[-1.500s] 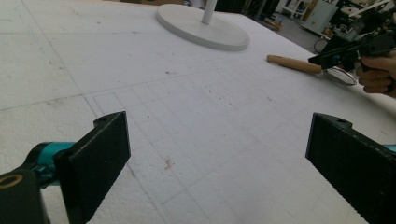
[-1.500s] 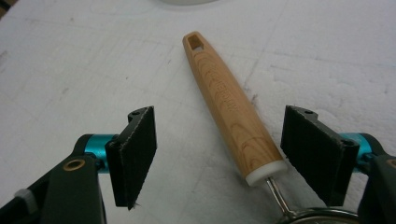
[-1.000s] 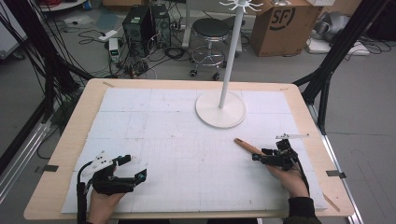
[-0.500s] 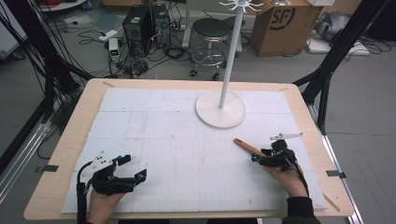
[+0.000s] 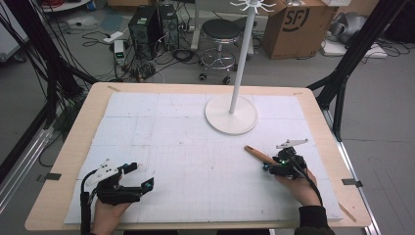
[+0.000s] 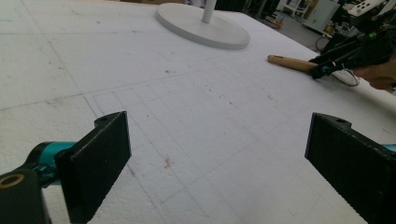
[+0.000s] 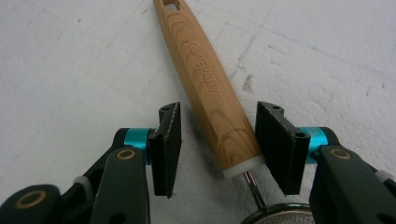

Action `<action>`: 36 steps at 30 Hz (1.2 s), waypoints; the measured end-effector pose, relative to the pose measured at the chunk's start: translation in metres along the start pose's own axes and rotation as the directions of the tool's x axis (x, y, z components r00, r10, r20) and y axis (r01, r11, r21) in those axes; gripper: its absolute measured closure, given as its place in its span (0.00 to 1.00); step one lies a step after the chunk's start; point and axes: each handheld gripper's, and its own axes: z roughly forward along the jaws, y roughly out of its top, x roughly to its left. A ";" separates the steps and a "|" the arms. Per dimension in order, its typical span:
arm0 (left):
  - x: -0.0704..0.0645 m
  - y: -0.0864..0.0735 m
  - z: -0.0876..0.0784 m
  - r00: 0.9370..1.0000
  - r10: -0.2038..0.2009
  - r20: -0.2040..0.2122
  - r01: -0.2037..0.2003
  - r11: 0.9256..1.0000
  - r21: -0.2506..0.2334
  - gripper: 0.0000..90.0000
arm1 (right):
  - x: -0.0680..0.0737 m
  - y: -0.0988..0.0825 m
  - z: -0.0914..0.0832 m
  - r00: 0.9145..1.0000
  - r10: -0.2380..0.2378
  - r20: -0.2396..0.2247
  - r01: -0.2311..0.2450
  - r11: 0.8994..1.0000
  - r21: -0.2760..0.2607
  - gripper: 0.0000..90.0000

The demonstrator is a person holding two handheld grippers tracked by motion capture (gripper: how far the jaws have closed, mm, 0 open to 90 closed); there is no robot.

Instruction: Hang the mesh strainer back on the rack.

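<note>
Near the right edge of the table, on the white foam sheet that covers it, the right gripper straddles the lower end of a wooden handle. Its jaws have just been closing, narrowing from a wide stance a second ago to a partial opening with the handle between them; in the right gripper view one pad stands just beside the wood, perhaps grazing it, while a clear gap remains at the other, so no grip is yet made. This suggests the pick-up is at the closing stage. The handle is pale, strongly grained wood, tapering towards a slotted hanging hole at its far end, with lettering pressed along it; a white collar and a thin metal shank leave its near end. Beyond it, toward the far edge, stands a white stand. Near the front left corner, the left gripper rests wide open and empty.
</note>
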 end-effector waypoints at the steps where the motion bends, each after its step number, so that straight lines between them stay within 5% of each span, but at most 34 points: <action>1: 0.000 0.000 0.000 1.000 -0.001 -0.002 0.001 1.000 -0.001 0.08 | 0.000 0.001 0.000 1.000 -0.010 0.002 0.010 1.000 0.009 0.56; 13: 0.002 -0.001 -0.005 1.000 -0.008 -0.012 0.008 1.000 -0.005 0.08 | -0.002 0.007 0.000 0.995 -0.093 -0.027 0.095 0.993 0.063 0.61; 16: 0.001 -0.001 -0.005 1.000 -0.003 -0.010 0.003 1.000 -0.006 0.08 | 0.005 0.018 0.000 0.989 -0.145 -0.028 0.147 0.979 0.138 0.74; 20: 0.002 -0.002 -0.006 1.000 -0.007 -0.012 0.007 1.000 -0.006 0.08 | 0.008 0.025 0.002 0.987 -0.161 -0.025 0.163 0.968 0.191 0.75; 30: 0.001 -0.002 -0.004 1.000 -0.002 -0.004 0.002 1.000 -0.004 0.09 | 0.016 0.039 0.007 0.992 -0.128 0.016 0.118 0.945 0.305 0.75; 36: 0.001 -0.001 -0.004 1.000 -0.007 -0.002 0.007 1.000 -0.009 0.09 | 0.011 0.040 0.008 0.994 -0.110 -0.012 0.108 0.944 0.312 0.75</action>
